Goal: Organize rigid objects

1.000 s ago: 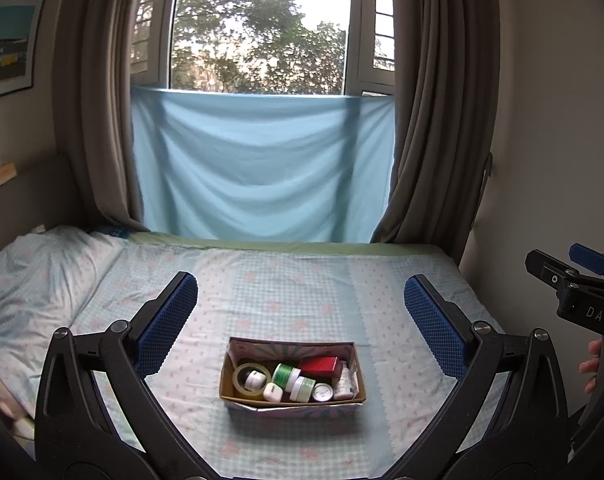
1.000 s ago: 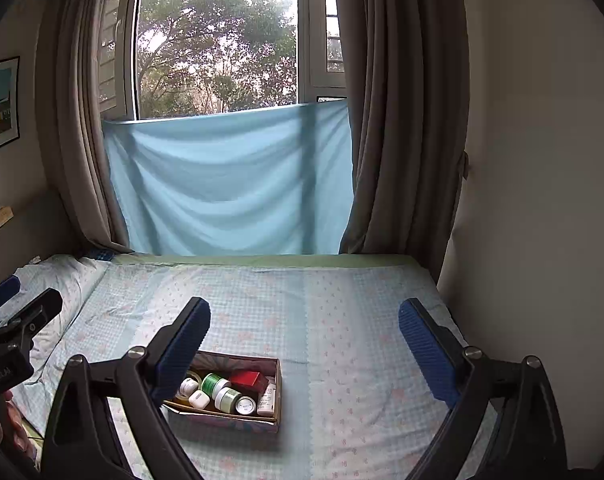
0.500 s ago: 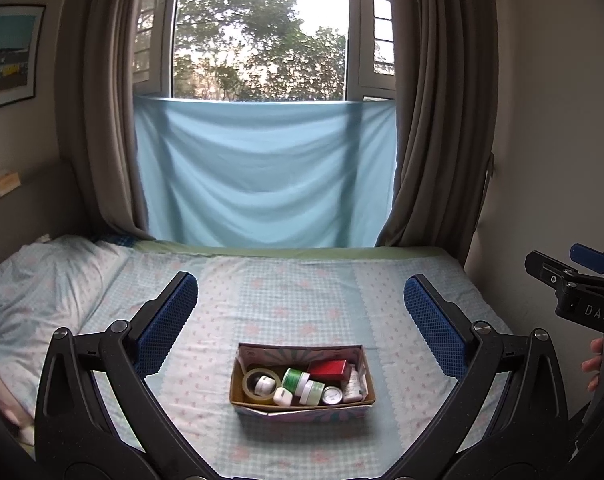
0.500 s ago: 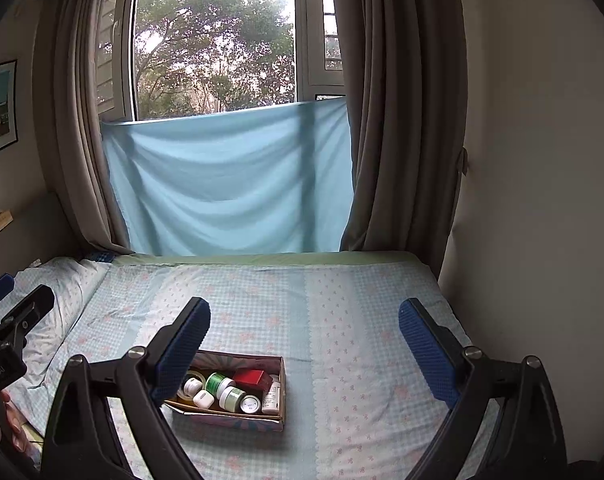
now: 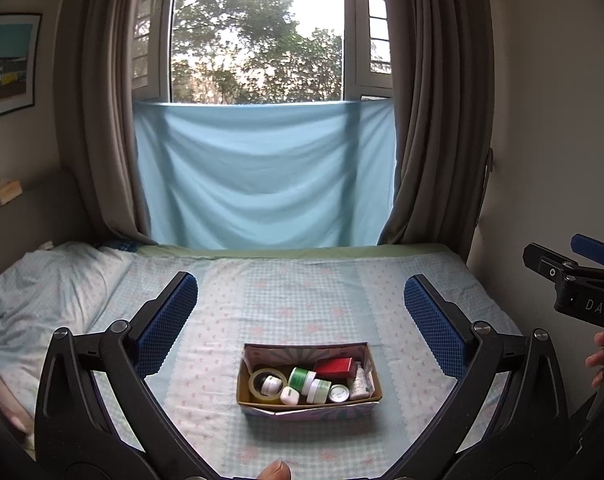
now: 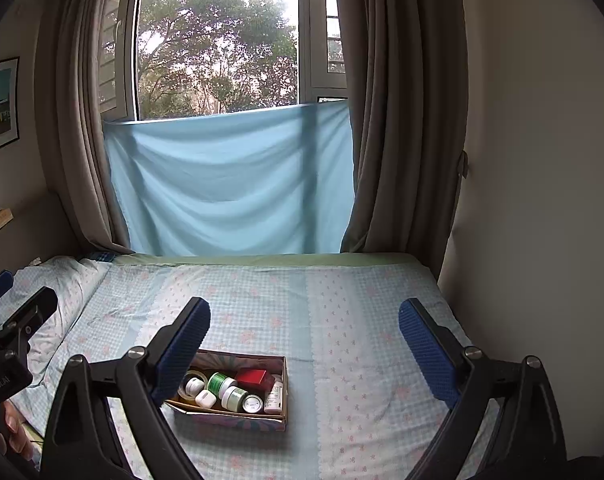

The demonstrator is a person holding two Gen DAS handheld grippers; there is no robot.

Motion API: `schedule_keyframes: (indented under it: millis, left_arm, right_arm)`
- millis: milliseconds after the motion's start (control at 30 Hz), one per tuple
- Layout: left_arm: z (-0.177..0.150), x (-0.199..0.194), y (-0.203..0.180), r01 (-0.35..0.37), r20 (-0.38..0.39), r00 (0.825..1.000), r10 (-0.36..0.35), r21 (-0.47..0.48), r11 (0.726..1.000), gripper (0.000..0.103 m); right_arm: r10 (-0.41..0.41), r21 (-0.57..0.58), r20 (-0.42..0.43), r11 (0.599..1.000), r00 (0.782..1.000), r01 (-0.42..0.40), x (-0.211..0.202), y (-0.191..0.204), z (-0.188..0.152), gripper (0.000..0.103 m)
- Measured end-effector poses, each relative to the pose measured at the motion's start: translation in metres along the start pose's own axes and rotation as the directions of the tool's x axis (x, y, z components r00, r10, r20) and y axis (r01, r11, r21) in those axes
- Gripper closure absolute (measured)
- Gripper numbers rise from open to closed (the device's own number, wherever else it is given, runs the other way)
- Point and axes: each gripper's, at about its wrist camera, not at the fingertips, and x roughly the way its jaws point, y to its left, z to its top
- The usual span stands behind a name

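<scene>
Box (image 5: 309, 404) of jars on bed (image 5: 302, 304); left tongs (image 5: 299, 312) spread wide, empty; right tongs (image 6: 304, 334) likewise.

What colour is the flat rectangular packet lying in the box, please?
Red, clearest in the left wrist view.

Cardboard box (image 5: 309, 405) matt; bed sheet (image 5: 302, 304) soft cloth; tape roll (image 5: 259, 384) glossy.

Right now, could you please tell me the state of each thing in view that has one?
Left gripper: open, holding nothing.
Right gripper: open, holding nothing.
Box: open-topped, on the bed, filled with small items.
Tape roll: lying flat inside the box.
Window: open.
Curtains: drawn aside.
</scene>
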Motion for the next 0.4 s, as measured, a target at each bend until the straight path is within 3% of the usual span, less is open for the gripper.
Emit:
schedule_keyframes:
  millis: [400]
  left_arm:
    - [-0.0048, 0.0030, 0.0088, 0.022, 0.004, 1.000, -0.022, -0.020, 1.000, 0.000]
  right_arm:
    - [-0.009, 0.018, -0.017, 1.000, 1.000, 0.009, 0.0065, 0.0009, -0.0053, 0.009]
